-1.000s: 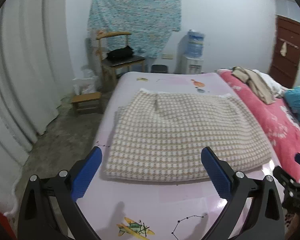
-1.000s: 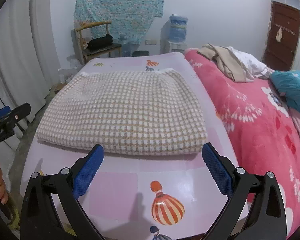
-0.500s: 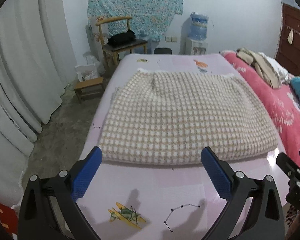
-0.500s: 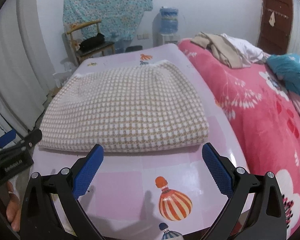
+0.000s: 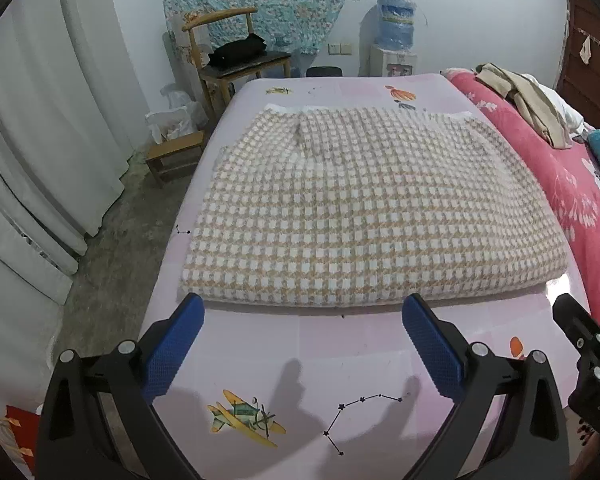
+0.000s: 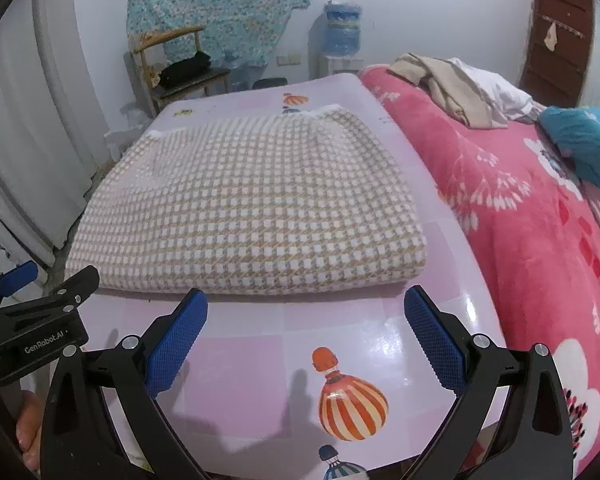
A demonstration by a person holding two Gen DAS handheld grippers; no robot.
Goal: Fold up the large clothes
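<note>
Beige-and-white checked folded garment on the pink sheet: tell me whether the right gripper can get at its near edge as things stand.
Probably yes. The right gripper is open, and only bare pink sheet lies between it and the near edge of the beige-and-white checked folded garment. The left gripper stands off to the side.

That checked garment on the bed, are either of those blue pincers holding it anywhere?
No. The left gripper and right gripper are both open, hovering short of the folded checked garment; nothing is held.
</note>
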